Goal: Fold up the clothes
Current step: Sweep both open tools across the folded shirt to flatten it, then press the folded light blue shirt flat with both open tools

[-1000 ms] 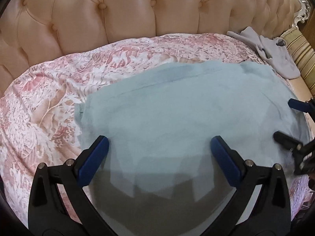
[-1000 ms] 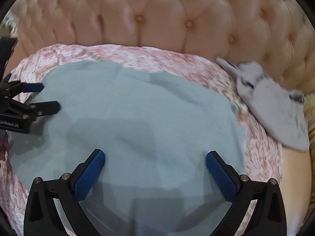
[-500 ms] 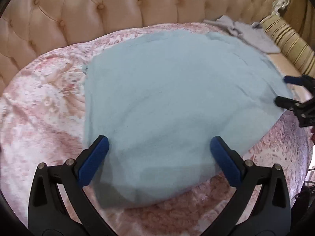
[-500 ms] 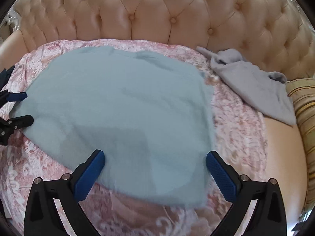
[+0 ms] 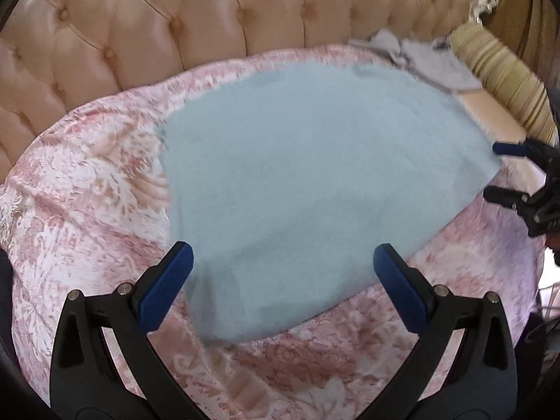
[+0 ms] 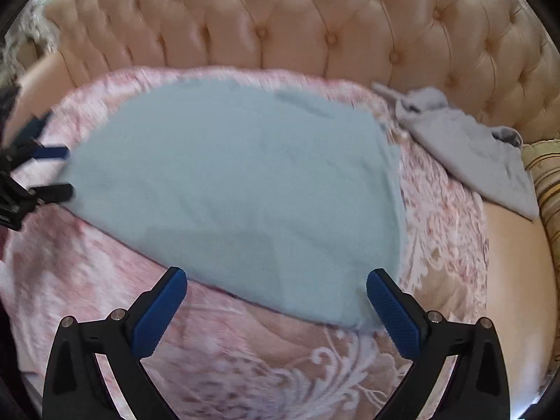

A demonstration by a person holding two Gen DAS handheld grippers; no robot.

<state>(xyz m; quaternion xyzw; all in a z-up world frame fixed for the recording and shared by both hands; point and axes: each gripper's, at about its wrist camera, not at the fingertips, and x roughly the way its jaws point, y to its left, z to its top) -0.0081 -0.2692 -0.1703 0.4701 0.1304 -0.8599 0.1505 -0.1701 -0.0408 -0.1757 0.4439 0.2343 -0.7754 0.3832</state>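
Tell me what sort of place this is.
Probably a bedroom: a tufted headboard curves behind a pink floral bedspread, with a light blue garment spread on it and a grey garment beside a striped pillow.

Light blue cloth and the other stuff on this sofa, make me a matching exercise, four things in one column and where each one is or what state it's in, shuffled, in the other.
Things:
1. light blue cloth
2. grey garment
3. striped cushion
4. left gripper

Places or states:
A. crumpled beside the tufted backrest, at the cover's far right
B. open, holding nothing
C. spread flat on the pink patterned cover
D. at the sofa's right end, beyond the grey garment

Pairs: 1-C, 2-A, 3-D, 4-B
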